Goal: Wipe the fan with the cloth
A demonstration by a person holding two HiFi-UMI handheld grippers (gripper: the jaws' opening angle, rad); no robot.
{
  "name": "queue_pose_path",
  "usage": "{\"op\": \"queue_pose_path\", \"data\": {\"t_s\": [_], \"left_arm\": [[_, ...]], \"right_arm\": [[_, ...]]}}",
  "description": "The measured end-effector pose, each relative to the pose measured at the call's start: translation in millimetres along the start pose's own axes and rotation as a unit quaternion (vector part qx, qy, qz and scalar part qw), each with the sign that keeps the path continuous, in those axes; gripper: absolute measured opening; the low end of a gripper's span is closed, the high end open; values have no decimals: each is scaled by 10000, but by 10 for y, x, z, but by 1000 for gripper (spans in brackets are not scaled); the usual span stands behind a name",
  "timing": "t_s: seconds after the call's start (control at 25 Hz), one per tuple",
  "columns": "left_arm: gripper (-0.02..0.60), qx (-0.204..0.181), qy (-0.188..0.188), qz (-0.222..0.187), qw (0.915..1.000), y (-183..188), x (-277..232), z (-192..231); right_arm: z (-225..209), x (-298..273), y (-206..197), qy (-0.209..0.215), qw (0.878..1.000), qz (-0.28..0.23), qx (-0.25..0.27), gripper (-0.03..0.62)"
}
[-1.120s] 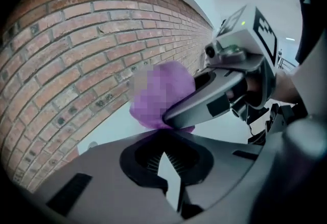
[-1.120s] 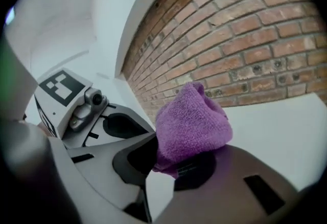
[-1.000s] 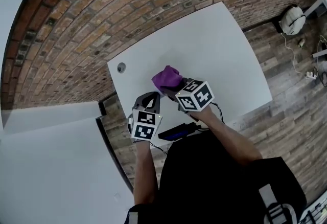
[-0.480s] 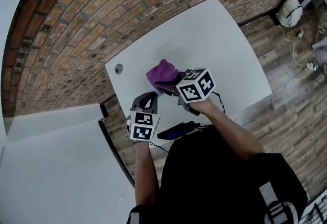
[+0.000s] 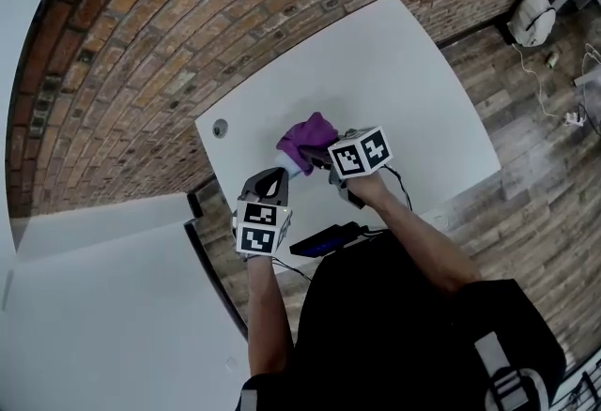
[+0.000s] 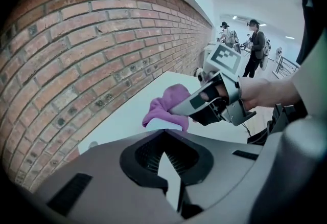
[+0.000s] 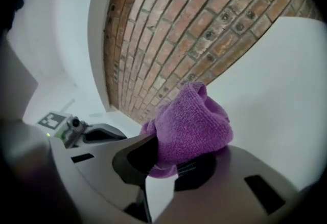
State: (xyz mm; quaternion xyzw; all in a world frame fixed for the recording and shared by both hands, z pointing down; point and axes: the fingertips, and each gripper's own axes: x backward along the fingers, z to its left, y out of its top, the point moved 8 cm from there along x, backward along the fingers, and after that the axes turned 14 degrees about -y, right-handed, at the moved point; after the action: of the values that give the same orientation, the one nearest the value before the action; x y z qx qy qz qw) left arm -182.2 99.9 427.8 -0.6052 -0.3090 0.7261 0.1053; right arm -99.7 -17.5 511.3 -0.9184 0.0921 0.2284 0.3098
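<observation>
On the white table (image 5: pixel 394 90), my right gripper (image 5: pixel 305 159) is shut on a bunched purple cloth (image 5: pixel 310 135). The cloth (image 7: pixel 191 120) bulges out over the jaws in the right gripper view. A small pale fan (image 5: pixel 287 167) shows only as a whitish rounded bit under the cloth's lower edge. My left gripper (image 5: pixel 273 177) is shut, with its tips right at that fan (image 6: pixel 162 124). I cannot tell whether it grips the fan. In the left gripper view the cloth (image 6: pixel 166 105) rests on the fan, and most of the fan is hidden.
A round cable hole (image 5: pixel 220 128) lies at the table's left. A dark blue-black device (image 5: pixel 324 240) with a cable sits at the near edge. A brick wall (image 5: pixel 188 15) runs behind the table. On the wooden floor at right lie cables (image 5: pixel 563 128). People stand far off (image 6: pixel 255 49).
My right gripper has sunk with the cloth, rolled, and come closer to the left gripper's tips. The left gripper has stayed put.
</observation>
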Motion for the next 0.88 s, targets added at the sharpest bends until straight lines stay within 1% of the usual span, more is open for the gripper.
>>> {"op": "queue_pose_path", "data": {"t_s": [0.08, 0.12, 0.16, 0.2, 0.28, 0.36, 0.4, 0.44, 0.48, 0.56, 0.68, 0.8, 0.84, 0.88], "left_arm": [[2, 35, -27, -63, 10000, -10, -6, 11], [2, 47, -46, -85, 9999, -13, -5, 21], [2, 53, -45, -97, 9999, -14, 2, 35], [2, 48, -6, -105, 9999, -12, 21, 55], [2, 7, 120, -133, 9998, 17, 70, 106], [2, -82, 143, -78, 9998, 59, 73, 127], [2, -155, 136, 19, 9998, 66, 48, 126], [2, -244, 148, 133, 9995, 60, 15, 121], [2, -332, 187, 228, 9990, 49, -14, 117], [2, -442, 266, 350, 9981, 42, -39, 104], [2, -489, 295, 510, 9971, 49, -40, 91], [2, -510, 361, 548, 9965, 45, -42, 94], [2, -511, 371, 523, 9966, 50, -42, 92], [2, -509, 372, 492, 9968, 56, -42, 88]], "right_arm": [[-197, -39, -102, -535, 9973, 432, 257, 69], [-275, -29, -136, -758, 9951, 549, 323, 69], [-319, 11, -138, -889, 9941, 536, 306, 69], [-320, 75, -107, -916, 9946, 410, 249, 69], [-202, 220, 26, -711, 9973, -16, 176, 69], [10, 316, 162, -303, 9986, -396, 182, 69], [125, 327, 198, -99, 9986, -483, 215, 69], [222, 308, 201, 46, 9984, -483, 280, 69], [284, 267, 170, 101, 9984, -415, 361, 69], [263, 167, 48, 16, 9990, -249, 360, 69], [36, 46, -129, -1, 9997, -130, -213, 69], [-143, -103, -302, 284, 9971, 110, -691, 69], [-196, -129, -345, 318, 9962, 179, -786, 69], [-257, -136, -379, 219, 9963, 273, -782, 69]]}}
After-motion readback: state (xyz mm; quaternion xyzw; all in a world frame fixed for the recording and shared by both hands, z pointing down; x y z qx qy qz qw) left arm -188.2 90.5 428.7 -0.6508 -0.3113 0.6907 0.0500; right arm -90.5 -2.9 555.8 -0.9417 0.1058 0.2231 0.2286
